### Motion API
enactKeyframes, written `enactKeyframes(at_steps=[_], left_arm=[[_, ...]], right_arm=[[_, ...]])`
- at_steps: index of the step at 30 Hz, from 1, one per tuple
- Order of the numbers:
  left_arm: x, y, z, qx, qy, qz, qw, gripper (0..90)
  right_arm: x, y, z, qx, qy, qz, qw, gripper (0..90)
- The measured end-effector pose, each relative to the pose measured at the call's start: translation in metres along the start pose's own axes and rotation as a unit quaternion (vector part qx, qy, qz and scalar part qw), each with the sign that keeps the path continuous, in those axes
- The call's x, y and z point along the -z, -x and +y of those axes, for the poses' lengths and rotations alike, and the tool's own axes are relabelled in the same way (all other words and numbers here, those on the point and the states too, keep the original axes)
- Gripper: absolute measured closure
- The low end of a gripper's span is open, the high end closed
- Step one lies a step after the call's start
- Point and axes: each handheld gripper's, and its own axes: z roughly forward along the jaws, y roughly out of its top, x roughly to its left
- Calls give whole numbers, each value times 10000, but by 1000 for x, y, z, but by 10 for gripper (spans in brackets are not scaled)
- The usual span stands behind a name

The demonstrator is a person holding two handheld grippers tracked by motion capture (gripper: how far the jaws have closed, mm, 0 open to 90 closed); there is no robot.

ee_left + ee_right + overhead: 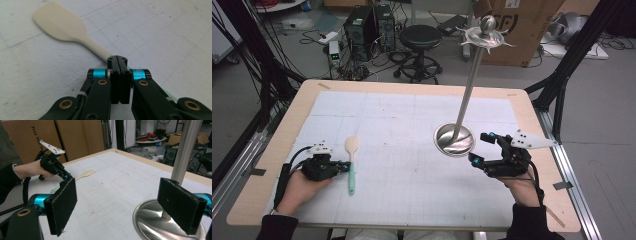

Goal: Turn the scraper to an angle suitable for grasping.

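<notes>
A spatula (351,172) with a cream blade and a teal handle lies on the white mat at the left. My left gripper (346,165) is shut, its jaws pressed together with nothing between them. In the left gripper view the gripper's tip (117,60) sits just over the spatula (62,27), where blade neck meets handle. A metal stand (454,140) with a round dished base and a tall leaning pole stands at the right. My right gripper (479,148) is open beside that base. In the right gripper view its pads (62,205) stand wide apart, with the stand's base (150,220) and pole just ahead.
The wooden table (282,135) carries a gridded white mat (412,120). The stand's pole ends in a knob with a flat spiky plate (487,35). Behind the table are a black stool (421,37), computer cases (367,27), cables and a cardboard box (522,25).
</notes>
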Motion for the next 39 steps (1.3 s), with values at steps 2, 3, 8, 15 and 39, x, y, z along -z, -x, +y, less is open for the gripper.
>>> enactKeyframes(at_steps=[2,3,8,15,39], left_arm=[[-3,3,2,-96,-23,-28,9999,897],[-5,5,3,-142,-13,-43,9999,896],[-19,15,12,-300,7,-194,9994,896],[-20,15,24,-373,70,10,9993,897],[-47,-2,43,-735,33,534,9959,898]], right_arm=[[1,1,0,6,6,-27,10000,150],[1,1,0,-8,5,-24,10000,151],[3,0,-2,-19,-19,-32,10000,150],[7,2,-5,-58,-11,-77,10000,150],[19,0,-11,-180,-33,-204,9996,151]])
